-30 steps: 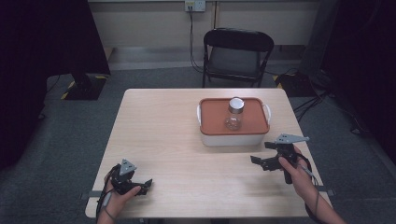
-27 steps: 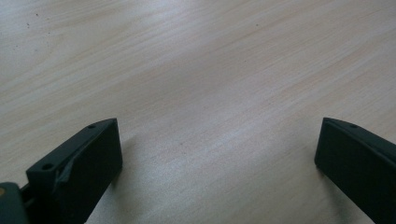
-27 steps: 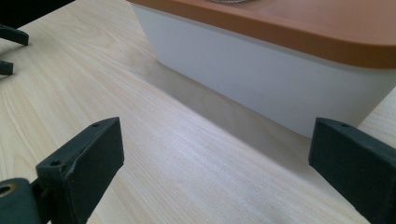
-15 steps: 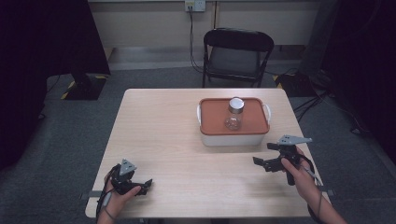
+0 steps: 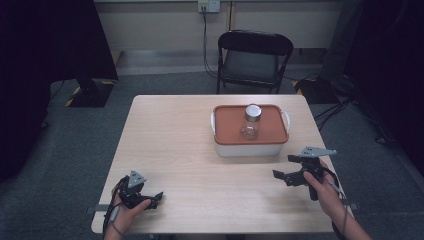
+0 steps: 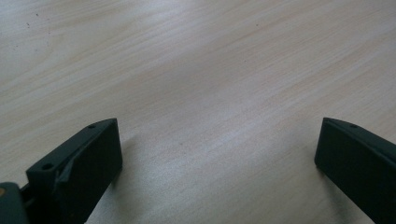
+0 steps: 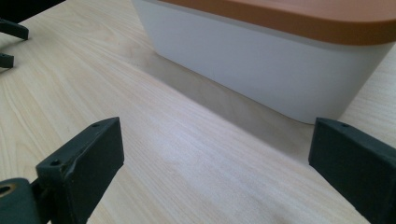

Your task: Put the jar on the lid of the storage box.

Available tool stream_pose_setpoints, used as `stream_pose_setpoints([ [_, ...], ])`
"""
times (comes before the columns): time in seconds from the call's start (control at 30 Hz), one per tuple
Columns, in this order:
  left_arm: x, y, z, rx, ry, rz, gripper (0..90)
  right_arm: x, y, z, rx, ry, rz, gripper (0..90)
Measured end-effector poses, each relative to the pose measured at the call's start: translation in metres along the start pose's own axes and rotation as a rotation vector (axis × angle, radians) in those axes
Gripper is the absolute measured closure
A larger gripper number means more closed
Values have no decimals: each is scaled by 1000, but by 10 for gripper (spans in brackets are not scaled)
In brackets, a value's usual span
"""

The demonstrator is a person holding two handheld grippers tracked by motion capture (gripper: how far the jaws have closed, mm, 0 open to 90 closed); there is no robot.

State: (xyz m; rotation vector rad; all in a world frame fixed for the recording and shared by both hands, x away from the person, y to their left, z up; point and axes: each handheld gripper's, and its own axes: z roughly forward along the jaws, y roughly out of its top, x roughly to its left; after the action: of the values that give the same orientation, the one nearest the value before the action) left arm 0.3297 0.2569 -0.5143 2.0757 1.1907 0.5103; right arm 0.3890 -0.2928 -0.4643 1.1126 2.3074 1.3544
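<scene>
Black jaws of the right gripper [image 5: 290, 169] stand wide apart, empty, low over the table [image 5: 175, 140]. Just ahead sits the white box [image 7: 261, 70] with its orange lid [image 5: 272, 131]; a glass jar [image 5: 250, 121] stands on top. Approach level, avoiding the jar. Far off, the left gripper [image 5: 150, 198] rests, also apart.

Readable text: none in any view.
Container [image 5: 251, 145]: white wall and orange lid, no print legible.
Jar [image 5: 250, 122]: clear glass with a silver cap, no label that can be read.
Left gripper [image 6: 217, 163]: black jaws bare, no marking.
Right gripper [image 7: 215, 163]: black jaws bare, no marking.
Table [image 5: 170, 145]: plain wood grain out to its edges, no sign.
</scene>
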Motion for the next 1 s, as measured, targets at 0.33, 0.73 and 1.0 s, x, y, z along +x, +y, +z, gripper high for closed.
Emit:
stream_pose_setpoints([
  [0.33,0,0,0,0,0,0,5,-1,-6,0,9,-2,3,21],
  [0.73,0,0,0,0,1,-1,5,-4,-14,-3,12,-4,12,21],
  [1.0,0,0,0,0,1,-1,5,-6,-17,-7,9,-6,18,21],
])
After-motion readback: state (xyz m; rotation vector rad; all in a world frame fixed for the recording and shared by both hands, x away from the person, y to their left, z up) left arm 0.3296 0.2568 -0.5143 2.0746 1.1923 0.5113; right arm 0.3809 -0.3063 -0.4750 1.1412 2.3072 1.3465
